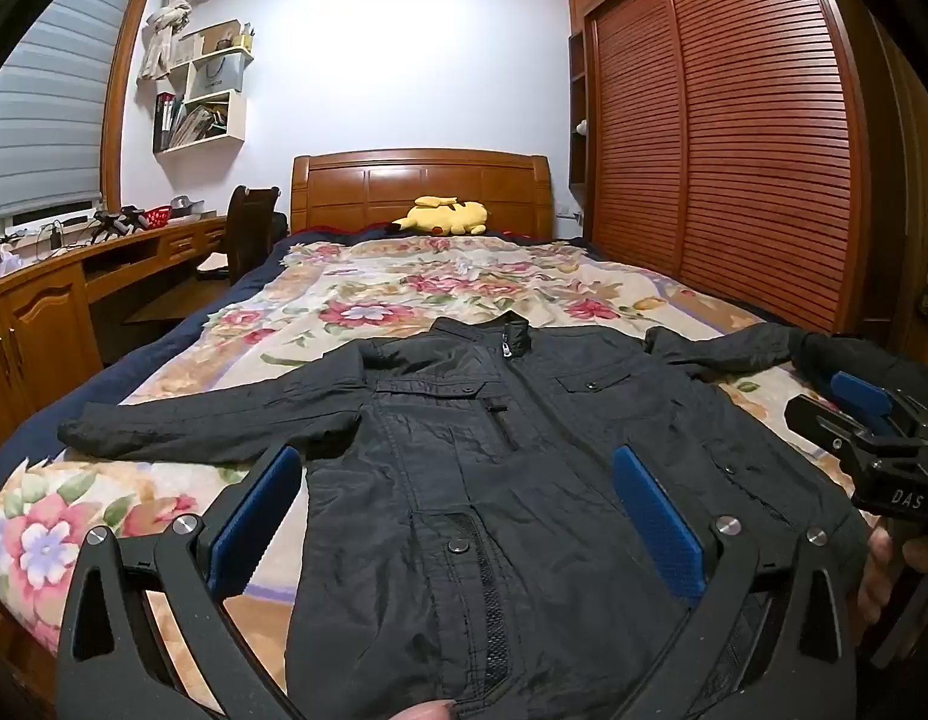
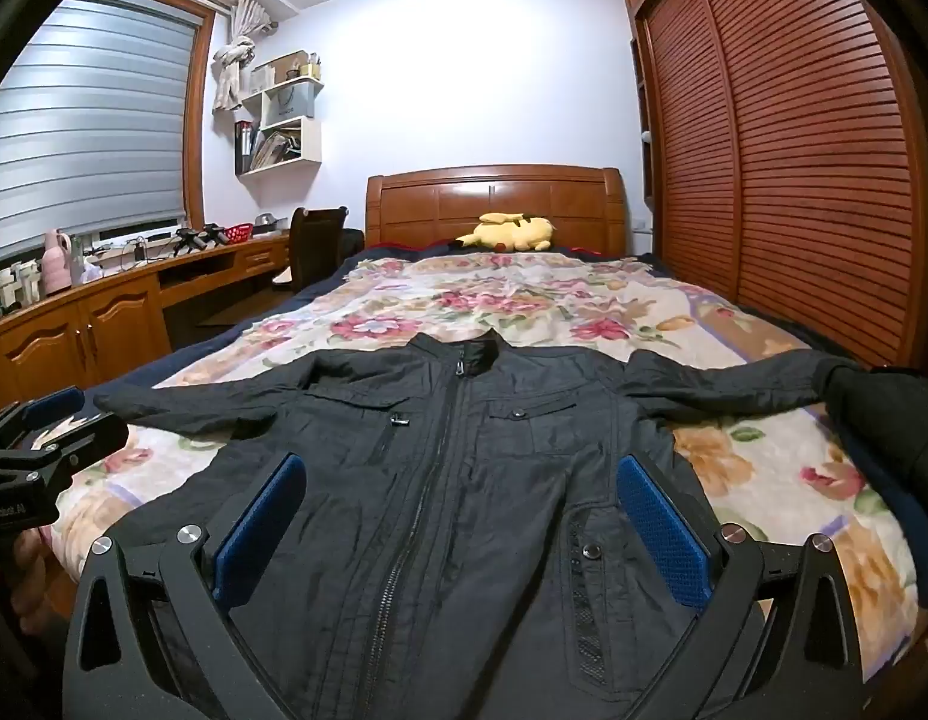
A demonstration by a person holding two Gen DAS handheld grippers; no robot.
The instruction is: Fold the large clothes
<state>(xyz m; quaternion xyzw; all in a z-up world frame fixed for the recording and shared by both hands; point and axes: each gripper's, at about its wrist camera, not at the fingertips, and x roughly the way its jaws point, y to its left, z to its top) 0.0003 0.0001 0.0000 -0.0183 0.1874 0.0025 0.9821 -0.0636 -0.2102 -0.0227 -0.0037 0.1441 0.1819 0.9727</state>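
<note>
Black jacket flat on the flowered bedspread, both my claws wide and empty above its hem.

Zipped and face up, it lies straight ahead of me, its long axis running from the hem under my claws to the collar, which points at the wooden headboard and the yellow plush toy. Sleeves stretch out crosswise, one to each side. My left gripper hovers over the lower left front, blue pads spread as far as they go, nothing between them; the left sleeve is nearer to it. My right gripper hangs equally wide over the lower right front, also holding nothing, and the right sleeve lies on its side, so I judge each claw takes its own sleeve first.
</note>
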